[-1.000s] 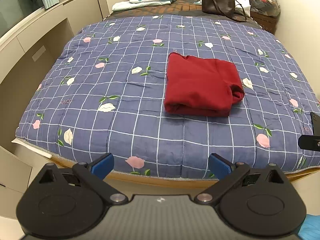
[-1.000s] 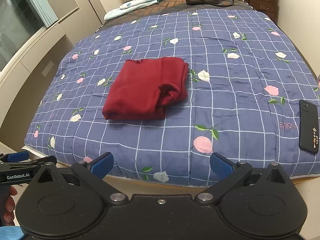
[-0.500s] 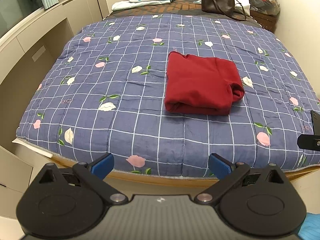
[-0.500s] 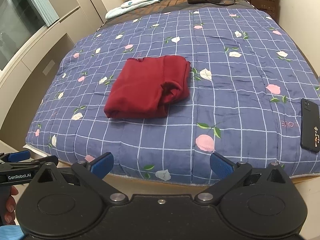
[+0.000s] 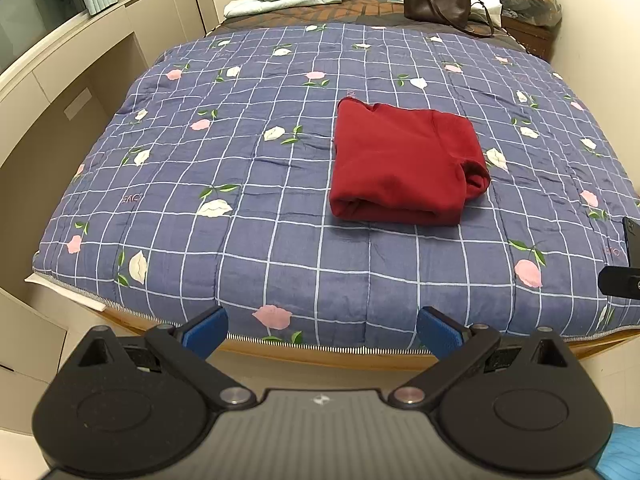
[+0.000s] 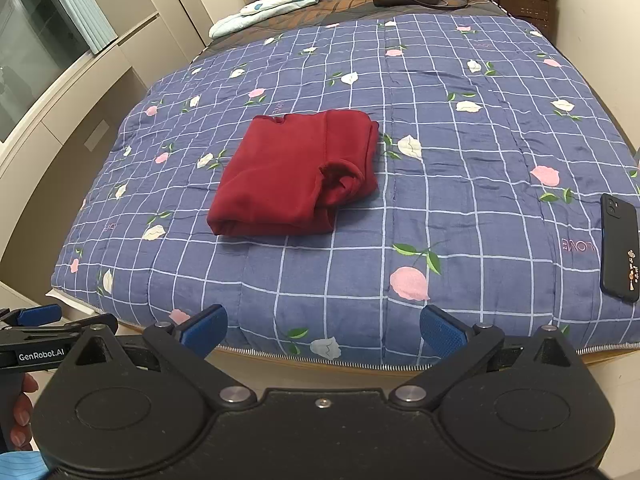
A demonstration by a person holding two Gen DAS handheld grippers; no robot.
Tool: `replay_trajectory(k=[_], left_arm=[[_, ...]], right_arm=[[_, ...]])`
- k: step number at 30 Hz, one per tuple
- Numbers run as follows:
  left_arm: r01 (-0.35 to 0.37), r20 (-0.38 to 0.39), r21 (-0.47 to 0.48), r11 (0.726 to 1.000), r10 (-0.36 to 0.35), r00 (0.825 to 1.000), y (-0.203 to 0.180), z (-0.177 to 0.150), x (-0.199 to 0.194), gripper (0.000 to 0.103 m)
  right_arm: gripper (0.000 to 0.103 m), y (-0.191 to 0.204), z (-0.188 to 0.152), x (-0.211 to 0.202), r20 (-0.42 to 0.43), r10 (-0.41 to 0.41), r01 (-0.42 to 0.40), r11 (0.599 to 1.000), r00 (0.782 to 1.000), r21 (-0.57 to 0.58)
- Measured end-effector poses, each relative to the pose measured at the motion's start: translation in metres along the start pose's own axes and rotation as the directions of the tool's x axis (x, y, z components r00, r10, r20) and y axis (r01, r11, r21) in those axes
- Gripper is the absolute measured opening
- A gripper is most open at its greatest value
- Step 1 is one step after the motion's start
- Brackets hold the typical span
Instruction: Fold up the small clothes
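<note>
Drawn slightly nearer the bed than a second ago, with the view otherwise unchanged. Red garment folded into a thick rectangle, lying flat near the middle of the blue checked quilt, rolled sleeve end at its right edge. Left gripper and right gripper both off the near edge of the bed, jaws spread wide, holding nothing. Black phone on the quilt's right side, well apart from the garment.
</note>
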State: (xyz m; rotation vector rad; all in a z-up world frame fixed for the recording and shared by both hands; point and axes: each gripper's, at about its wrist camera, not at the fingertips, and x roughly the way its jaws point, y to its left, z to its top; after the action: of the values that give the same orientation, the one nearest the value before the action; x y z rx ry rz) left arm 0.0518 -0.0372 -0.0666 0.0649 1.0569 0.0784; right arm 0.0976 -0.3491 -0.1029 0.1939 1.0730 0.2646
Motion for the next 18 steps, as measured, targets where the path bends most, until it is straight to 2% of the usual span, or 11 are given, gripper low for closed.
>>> replay_trajectory(k=[8, 14, 18], left_arm=[[-0.005, -0.012, -0.011, 1.000, 0.004, 1.000, 0.0013, -0.0005, 0.0016, 0.102], [-0.040, -0.032, -0.017, 0.999, 0.040, 0.999, -0.0004, 0.0004, 0.0023, 0.102], [-0.030, -0.043, -0.027, 0.999, 0.029, 0.999, -0.0002, -0.0009, 0.0037, 0.102]], right_arm=[[0.102, 0.0001, -0.0002, -0.0001, 0.001, 0.002, -0.002, 1.000, 1.000, -0.001], [0.102, -0.0018, 0.0006, -0.0009, 0.000, 0.002, -0.002, 1.000, 1.000, 0.002], [0.102, -0.0029, 0.0003, -0.0013, -0.002, 0.001, -0.001, 1.000, 1.000, 0.004]])
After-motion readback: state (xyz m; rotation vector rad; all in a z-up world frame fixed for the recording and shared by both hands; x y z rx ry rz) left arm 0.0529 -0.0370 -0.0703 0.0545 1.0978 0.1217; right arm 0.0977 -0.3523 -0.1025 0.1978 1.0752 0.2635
